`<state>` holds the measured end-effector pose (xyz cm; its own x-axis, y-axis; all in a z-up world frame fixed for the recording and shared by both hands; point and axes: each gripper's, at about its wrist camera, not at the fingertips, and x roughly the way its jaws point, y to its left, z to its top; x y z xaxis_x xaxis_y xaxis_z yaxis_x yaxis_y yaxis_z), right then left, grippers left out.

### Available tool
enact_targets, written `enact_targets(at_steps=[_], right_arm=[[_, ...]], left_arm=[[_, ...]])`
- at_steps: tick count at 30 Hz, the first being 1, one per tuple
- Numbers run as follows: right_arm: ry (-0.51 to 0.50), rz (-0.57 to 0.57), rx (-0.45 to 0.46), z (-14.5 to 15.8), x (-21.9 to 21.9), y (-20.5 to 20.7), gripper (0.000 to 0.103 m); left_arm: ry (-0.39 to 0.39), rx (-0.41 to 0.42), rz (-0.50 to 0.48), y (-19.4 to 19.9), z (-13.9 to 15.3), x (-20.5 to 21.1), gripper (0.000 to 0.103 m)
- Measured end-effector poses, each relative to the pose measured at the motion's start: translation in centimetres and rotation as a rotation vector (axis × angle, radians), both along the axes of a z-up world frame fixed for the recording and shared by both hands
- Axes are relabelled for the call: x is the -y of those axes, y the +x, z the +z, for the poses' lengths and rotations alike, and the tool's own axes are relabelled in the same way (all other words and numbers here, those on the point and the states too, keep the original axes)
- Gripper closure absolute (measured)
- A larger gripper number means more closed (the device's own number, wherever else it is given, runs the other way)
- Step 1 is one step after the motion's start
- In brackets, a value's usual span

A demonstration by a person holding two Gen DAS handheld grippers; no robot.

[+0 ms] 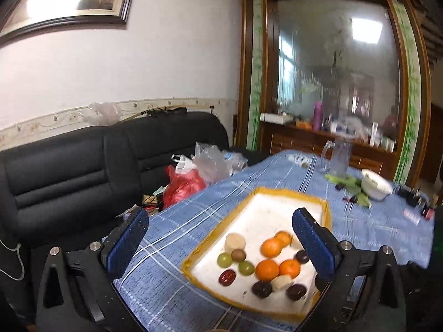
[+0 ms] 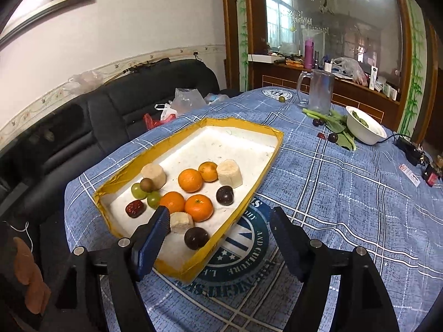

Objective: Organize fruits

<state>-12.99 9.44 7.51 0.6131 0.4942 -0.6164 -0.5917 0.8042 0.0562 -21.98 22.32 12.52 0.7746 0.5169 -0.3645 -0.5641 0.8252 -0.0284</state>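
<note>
The right wrist view looks down sharply on the white foam tray [image 2: 243, 144] with its yellow taped rim, lying on the blue plaid tablecloth [image 2: 346, 193]; four mandarins [image 2: 190, 180] sit in the middle, with green grapes [image 2: 138, 190], a red date [image 2: 135, 209], dark plums [image 2: 224, 195] and pale banana chunks [image 2: 229, 173] around them; the left wrist view is blurred, yet it alone shows a second plum [image 1: 261, 289] at the tray's near end, beside the one near its right finger. Beyond the tray stand a clear pitcher [image 2: 319, 91], a white bowl [image 2: 364, 128] and leafy greens [image 2: 336, 127]; two more plums [image 2: 331, 137] lie there, and what may be a single grape [image 2: 281, 99] farther back; a black sofa [image 1: 83, 166] with plastic bags [image 1: 210, 160] runs alongside the table. The left gripper [image 1: 220, 228] hangs above the tray, spread wide and holding nothing; the right gripper [image 2: 220, 217] is likewise wide and empty, its left finger [image 2: 153, 238] crossing the tray's near end just beside a banana chunk, its right finger over the cloth outside the rim.
</note>
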Motion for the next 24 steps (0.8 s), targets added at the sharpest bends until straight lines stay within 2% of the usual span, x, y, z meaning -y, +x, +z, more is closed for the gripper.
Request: enact_targets(at_steps=[4, 13, 24], right_arm=[[-0.008, 0.010, 0.007, 0.0, -0.1, -0.6, 0.020], [-0.031, 0.001, 0.027, 0.0, -0.5, -1.2, 0.015], [-0.030, -0.052, -0.046, -1.3, 0.1, 0.6, 0.014]], left_arm=[[-0.045, -0.036, -0.014, 0.1, -0.4, 0.3, 0.000], [-0.091, -0.136, -0.063, 1.1, -1.7, 0.6, 0.000], [-0.118, -0.209, -0.086, 2.2, -3.0, 0.8, 0.000]])
